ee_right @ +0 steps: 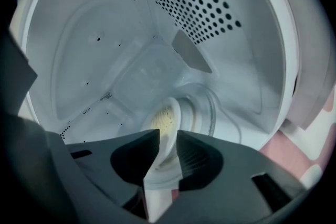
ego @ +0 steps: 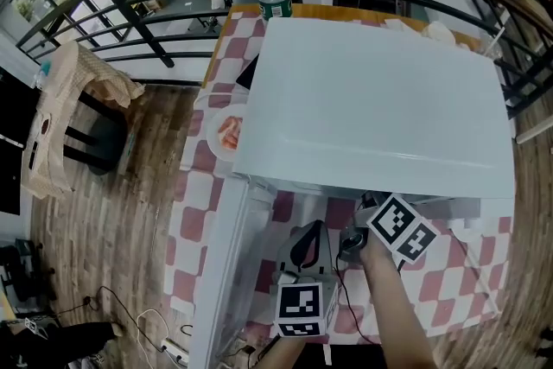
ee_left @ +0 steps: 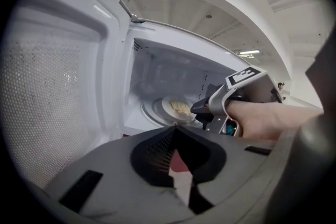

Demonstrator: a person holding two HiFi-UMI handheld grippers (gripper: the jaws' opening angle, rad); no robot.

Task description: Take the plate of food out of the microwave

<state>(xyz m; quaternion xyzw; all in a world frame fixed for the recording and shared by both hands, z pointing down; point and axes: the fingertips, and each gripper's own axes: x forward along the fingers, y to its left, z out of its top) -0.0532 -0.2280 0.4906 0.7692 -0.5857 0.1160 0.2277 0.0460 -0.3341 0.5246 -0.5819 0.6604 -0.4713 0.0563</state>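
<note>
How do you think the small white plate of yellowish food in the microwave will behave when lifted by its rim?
The small white round plate looks rigid and glossy: probably stiff but slippery. The right gripper pinches only one edge, so it may tilt. The yellowish food could slide.

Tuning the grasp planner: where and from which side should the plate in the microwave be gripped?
Near rim of the plate, from the open front of the microwave. It lies flat on the turntable, walls on the other sides; only the thin front edge fits between jaws. The right gripper pinches there.
</note>
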